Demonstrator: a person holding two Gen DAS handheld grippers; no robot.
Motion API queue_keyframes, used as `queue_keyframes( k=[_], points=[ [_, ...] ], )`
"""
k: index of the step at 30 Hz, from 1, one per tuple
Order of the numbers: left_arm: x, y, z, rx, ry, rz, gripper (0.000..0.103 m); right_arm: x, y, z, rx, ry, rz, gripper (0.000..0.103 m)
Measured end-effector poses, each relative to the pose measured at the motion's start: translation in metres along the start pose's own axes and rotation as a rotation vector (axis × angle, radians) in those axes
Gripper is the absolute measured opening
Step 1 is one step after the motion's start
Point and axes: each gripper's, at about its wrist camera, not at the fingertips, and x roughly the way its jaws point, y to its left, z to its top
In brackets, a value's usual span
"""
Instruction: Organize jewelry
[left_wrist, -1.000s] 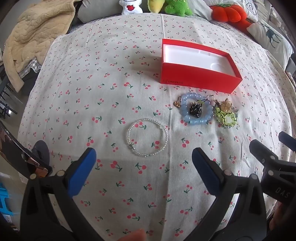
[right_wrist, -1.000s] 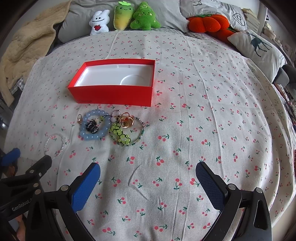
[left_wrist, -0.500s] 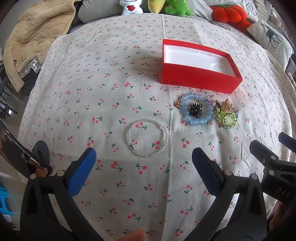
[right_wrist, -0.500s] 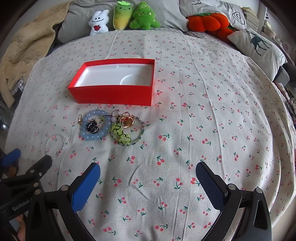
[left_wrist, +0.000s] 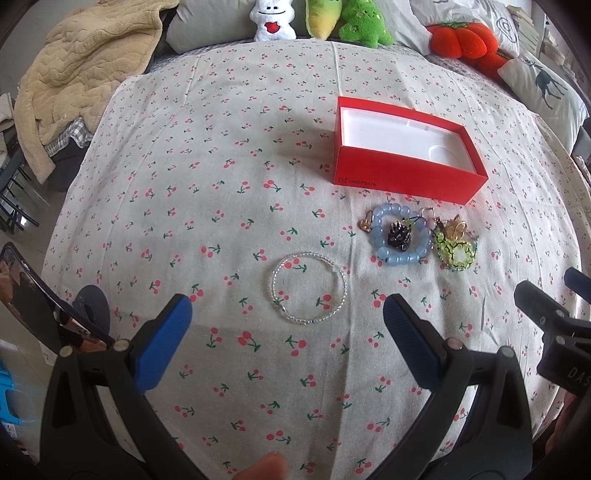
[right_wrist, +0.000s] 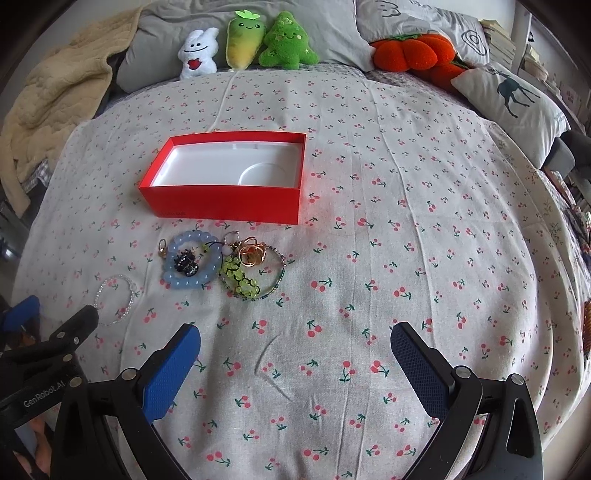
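An open red box (left_wrist: 406, 173) (right_wrist: 225, 199) with a white inside lies on the cherry-print bedsheet. Just in front of it lie a blue bead bracelet (left_wrist: 400, 240) (right_wrist: 188, 264) with a black charm, a green bead piece (left_wrist: 456, 253) (right_wrist: 240, 278) and gold rings (right_wrist: 251, 253). A clear bead bracelet (left_wrist: 309, 288) (right_wrist: 114, 299) lies alone, nearer to me. My left gripper (left_wrist: 288, 317) hovers open just short of the clear bracelet. Over bare sheet to the right of the jewelry, my right gripper (right_wrist: 295, 345) is open with nothing between its fingers.
Plush toys (right_wrist: 247, 40) and pillows (right_wrist: 513, 96) line the bed's far end. A beige blanket (left_wrist: 77, 85) is heaped at the far left corner. A phone (left_wrist: 33, 299) on a stand sits at the left edge, by my left gripper.
The left wrist view has shifted slightly; the box and jewelry sit a little lower in frame. Both grippers stay open and nothing on the sheet has moved.
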Motion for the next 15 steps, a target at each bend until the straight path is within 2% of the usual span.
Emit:
queue_keyframes(
  k=[4, 8, 11, 12, 15],
  points=[
    [-0.006, 0.007, 0.007, -0.003, -0.041, -0.051, 0.103, -0.004, -0.009, 0.008, 0.015, 0.005, 0.013, 0.103],
    [-0.002, 0.01, 0.02, 0.028, 0.029, -0.114, 0.103, -0.002, -0.02, 0.024, 0.013, 0.064, 0.029, 0.103],
    [0.007, 0.015, 0.03, 0.004, 0.074, -0.193, 0.103, -0.003, -0.021, 0.037, -0.028, 0.079, 0.004, 0.103],
    [0.011, 0.02, 0.031, -0.025, 0.083, -0.285, 0.103, -0.002, -0.022, 0.041, -0.032, 0.092, 0.021, 0.103],
    [0.02, 0.025, 0.039, -0.033, 0.112, -0.322, 0.103, 0.006, -0.026, 0.049, -0.014, 0.135, 0.092, 0.103]
  ],
)
